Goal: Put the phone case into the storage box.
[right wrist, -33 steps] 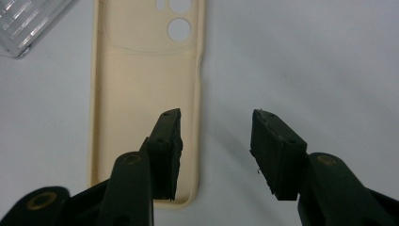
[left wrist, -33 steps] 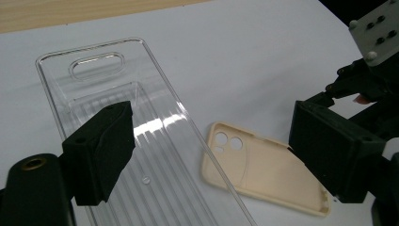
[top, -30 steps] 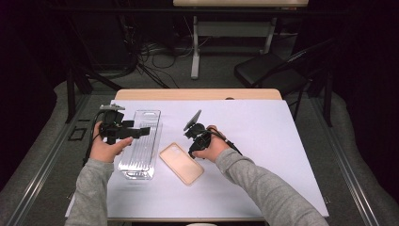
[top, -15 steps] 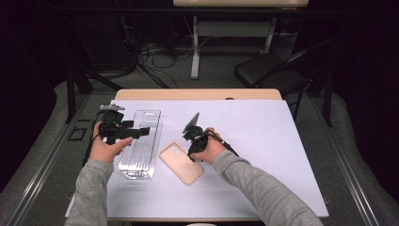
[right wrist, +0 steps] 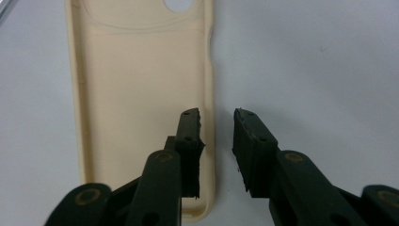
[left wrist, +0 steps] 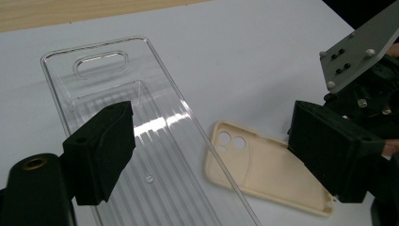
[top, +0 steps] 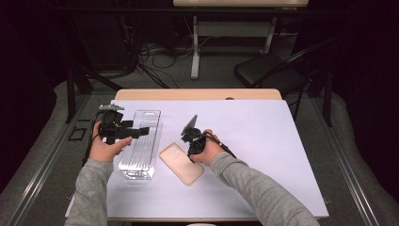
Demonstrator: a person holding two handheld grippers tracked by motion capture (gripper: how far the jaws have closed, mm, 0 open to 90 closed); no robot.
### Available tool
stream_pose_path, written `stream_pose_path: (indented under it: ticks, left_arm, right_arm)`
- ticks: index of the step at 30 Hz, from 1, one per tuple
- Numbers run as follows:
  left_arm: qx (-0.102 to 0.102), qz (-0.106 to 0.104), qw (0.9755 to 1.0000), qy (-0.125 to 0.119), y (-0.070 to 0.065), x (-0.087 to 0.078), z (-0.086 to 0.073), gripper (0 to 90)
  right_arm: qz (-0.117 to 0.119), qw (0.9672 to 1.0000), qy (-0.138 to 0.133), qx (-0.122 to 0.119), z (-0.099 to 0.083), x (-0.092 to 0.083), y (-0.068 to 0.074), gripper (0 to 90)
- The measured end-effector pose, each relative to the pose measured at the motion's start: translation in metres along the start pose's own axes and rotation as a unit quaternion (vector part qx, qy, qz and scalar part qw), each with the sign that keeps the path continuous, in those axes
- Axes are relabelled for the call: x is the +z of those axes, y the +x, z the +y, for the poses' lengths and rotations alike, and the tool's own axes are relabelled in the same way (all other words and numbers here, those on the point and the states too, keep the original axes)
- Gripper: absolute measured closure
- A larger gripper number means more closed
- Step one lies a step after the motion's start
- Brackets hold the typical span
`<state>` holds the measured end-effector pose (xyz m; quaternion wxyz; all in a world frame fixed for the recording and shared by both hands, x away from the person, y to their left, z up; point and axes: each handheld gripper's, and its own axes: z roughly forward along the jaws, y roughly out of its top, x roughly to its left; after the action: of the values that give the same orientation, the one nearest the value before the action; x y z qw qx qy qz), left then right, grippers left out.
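Grippers are both parted and holding nothing. Left gripper [top: 141, 131] sits left of centre in the high view, jaws spread wide over the clear plastic tray [top: 139, 143]; in its own view the tray [left wrist: 155, 141] runs from upper left down the middle of the frame. Right gripper [top: 189, 141] is near the middle of the high view, right at the beige phone case [top: 181, 163], which lies open side up on the white table cover [top: 263, 141] just beside the tray. In the right gripper view its jaws [right wrist: 216, 141] stand a small gap apart, straddling the case's [right wrist: 136, 94] right-hand wall at lower centre, not clamped on it.
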<state>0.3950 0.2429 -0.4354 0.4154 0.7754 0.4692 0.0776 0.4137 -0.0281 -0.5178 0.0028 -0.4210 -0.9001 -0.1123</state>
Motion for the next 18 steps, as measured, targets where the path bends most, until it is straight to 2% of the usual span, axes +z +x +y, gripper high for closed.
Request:
stream_pose_path:
  ticks: [1,2,4,6,7,9,18]
  left_arm:
    - [-0.001,-0.001,1.0000,0.001,0.0001,-0.0001,0.0000,15.1]
    - [-0.001,-0.001,1.0000,0.001,0.0002,-0.0001,-0.0001,15.1]
    - [-0.001,0.001,1.0000,0.000,0.0003,0.0002,-0.0002,15.1]
    - [-0.001,0.001,1.0000,0.000,0.0006,0.0004,-0.0003,15.2]
    - [-0.002,0.001,1.0000,0.001,0.0006,0.0004,-0.0003,15.1]
    - [-0.002,0.001,1.0000,0.001,0.0010,0.0006,-0.0005,15.1]
    - [-0.003,0.001,1.0000,0.003,0.0017,0.0011,-0.0008,15.1]
  right_arm:
    - [-0.003,0.9999,0.013,-0.002,0.0006,-0.0010,0.0001,73.3]
    - [-0.002,1.0000,-0.007,-0.003,-0.0006,0.0025,0.0003,74.1]
    - [0.000,1.0000,-0.003,0.004,-0.0007,0.0038,0.0017,75.0]
    - [0.000,1.0000,0.005,0.000,-0.0003,0.0043,0.0017,76.6]
    - [0.000,1.0000,0.001,0.007,-0.0008,0.0055,0.0028,77.6]
    - [0.001,1.0000,0.003,-0.002,-0.0010,0.0067,0.0019,78.9]
    - [0.003,0.9999,0.010,-0.001,-0.0011,0.0088,0.0035,83.2]
